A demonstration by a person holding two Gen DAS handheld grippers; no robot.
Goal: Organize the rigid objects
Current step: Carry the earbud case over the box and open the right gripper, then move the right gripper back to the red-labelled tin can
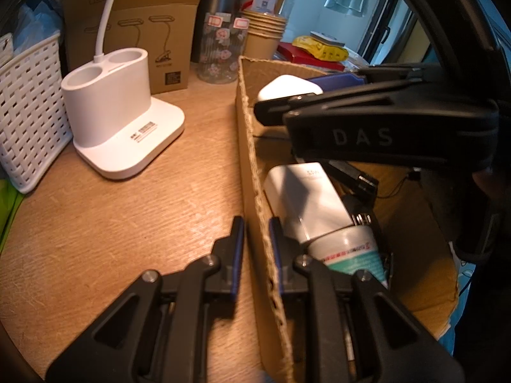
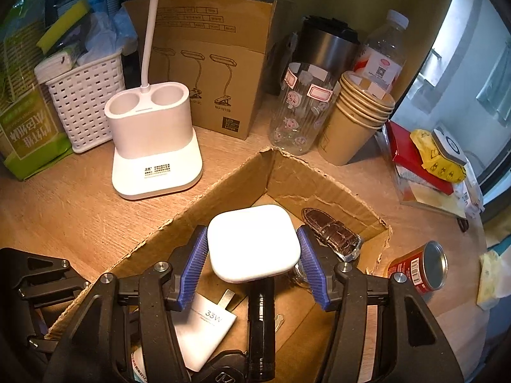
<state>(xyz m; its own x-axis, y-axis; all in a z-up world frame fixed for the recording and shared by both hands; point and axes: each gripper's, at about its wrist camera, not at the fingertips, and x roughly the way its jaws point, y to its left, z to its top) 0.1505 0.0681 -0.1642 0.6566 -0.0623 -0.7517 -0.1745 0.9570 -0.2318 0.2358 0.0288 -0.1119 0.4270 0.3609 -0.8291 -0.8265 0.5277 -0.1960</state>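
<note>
An open cardboard box point(image 2: 306, 172) stands on the wooden table. My left gripper point(image 1: 257, 223) is shut on the box's left wall point(image 1: 255, 172), one finger inside and one outside. My right gripper point(image 2: 254, 242) holds a white rounded square case point(image 2: 254, 242) between its blue pads over the box; it also shows in the left wrist view point(image 1: 287, 91). In the box lie a white 33W charger point(image 2: 204, 325), a black flashlight point(image 2: 262, 328), a brown watch point(image 2: 332, 233) and a tube point(image 1: 348, 252).
A white lamp base point(image 2: 153, 153) stands left of the box, with a white basket point(image 2: 83, 108) and a brown carton point(image 2: 207, 63) behind. A glass bottle point(image 2: 300, 108), paper cups point(image 2: 354, 124) and a red can point(image 2: 418, 265) stand near the box.
</note>
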